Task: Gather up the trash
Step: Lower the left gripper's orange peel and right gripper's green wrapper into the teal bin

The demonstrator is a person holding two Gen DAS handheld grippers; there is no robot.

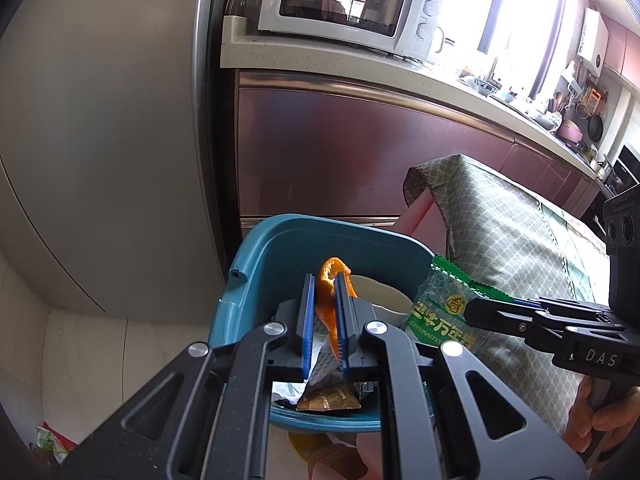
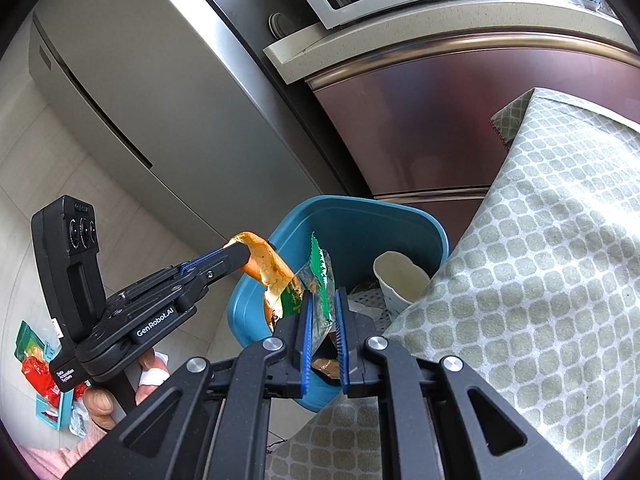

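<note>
My left gripper (image 1: 325, 280) is shut on a strip of orange peel (image 1: 328, 304) and holds it over the open blue bin (image 1: 288, 240). The peel (image 2: 266, 264) and left gripper (image 2: 236, 254) also show in the right wrist view, at the bin's left rim. My right gripper (image 2: 324, 296) is shut on a green snack wrapper (image 2: 318, 280) above the bin (image 2: 360, 224). In the left wrist view the wrapper (image 1: 436, 312) hangs from the right gripper (image 1: 470, 312) at the bin's right edge. A white paper cup (image 2: 398, 276) and other wrappers lie inside the bin.
A table with a green patterned cloth (image 2: 540, 240) stands right of the bin. A grey fridge (image 1: 100, 140) and maroon cabinets (image 1: 360, 152) with a microwave (image 1: 348, 4) are behind. Colourful packaging (image 2: 36, 368) lies on the floor at the left.
</note>
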